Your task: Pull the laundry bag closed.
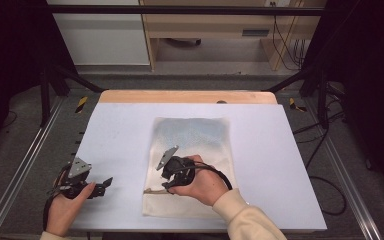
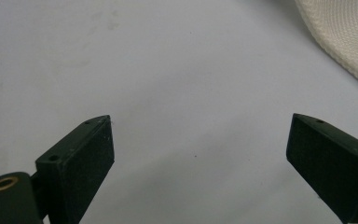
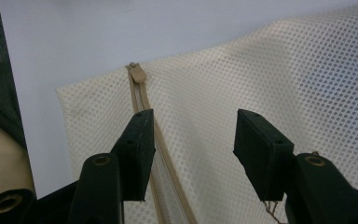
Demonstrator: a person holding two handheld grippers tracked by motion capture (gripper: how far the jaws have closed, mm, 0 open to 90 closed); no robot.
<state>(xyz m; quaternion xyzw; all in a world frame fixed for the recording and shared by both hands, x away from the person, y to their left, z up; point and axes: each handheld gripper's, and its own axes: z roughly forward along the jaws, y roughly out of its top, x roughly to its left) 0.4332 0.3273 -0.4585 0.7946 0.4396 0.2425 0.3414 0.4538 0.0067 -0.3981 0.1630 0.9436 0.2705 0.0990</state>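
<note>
Your right gripper [image 3: 193,140], jaws half-open and gripping nothing, hovers over the cream mesh zip bag [image 3: 279,79] beside its tan zipper [image 3: 142,100].

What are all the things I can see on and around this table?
Mesh bag: one, cream, flat in the middle of the table.
Zipper: one, tan, running along the bag near its edge, its pull close to the bag's corner.
Table: one, pale lilac top with a wooden strip at the far edge.
Floor: grey, around the table, with black cables on the right.
Left claw: one, black, open over bare table near the left front edge.
Right claw: one, black, part open above the bag, one jaw beside the zipper.
Hands: two, each holding a claw.
</note>
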